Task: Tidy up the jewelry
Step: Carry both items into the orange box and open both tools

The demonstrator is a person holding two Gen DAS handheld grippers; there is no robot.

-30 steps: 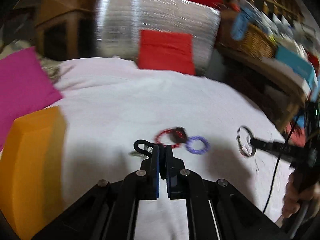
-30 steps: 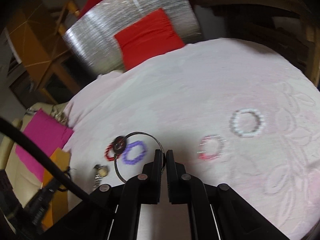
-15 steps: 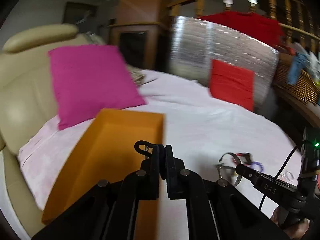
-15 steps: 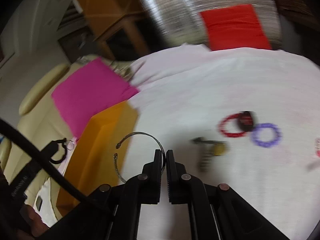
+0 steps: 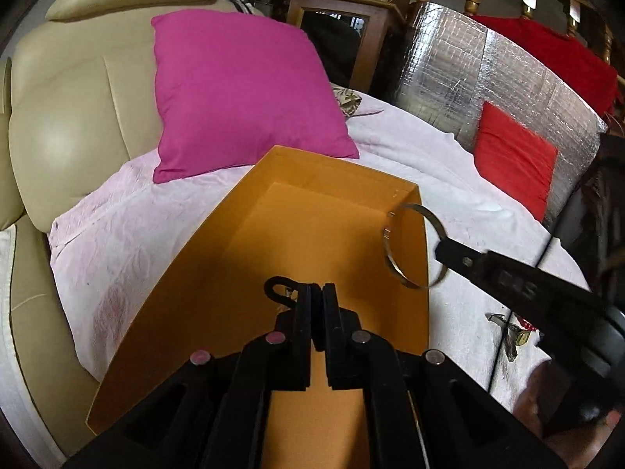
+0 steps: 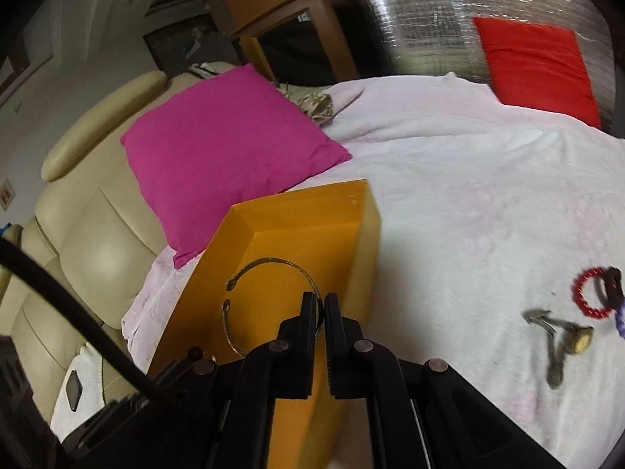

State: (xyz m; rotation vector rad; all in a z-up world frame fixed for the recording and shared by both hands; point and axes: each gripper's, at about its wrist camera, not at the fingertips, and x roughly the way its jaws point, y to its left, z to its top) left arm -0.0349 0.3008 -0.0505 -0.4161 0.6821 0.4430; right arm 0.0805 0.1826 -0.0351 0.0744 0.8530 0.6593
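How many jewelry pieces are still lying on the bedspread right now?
3 visible: a red bead bracelet, a purple one cut off at the frame edge, and a gold watch nearer the box. Others may lie out of frame.

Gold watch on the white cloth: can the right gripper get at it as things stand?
Probably not yet. The right gripper has its jaws shut on the silver bangle over the orange box; the gold watch lies unobstructed to its right.

Open silver cuff bangle (image 6: 269, 305), thin, gap facing left, held above orange box (image 6: 297, 234). Small black hook clasp (image 5: 278, 288) also over box interior. Red bead bracelet (image 6: 590, 293), purple one (image 6: 621, 318) touching, gold-faced watch (image 6: 562, 338) on bed.
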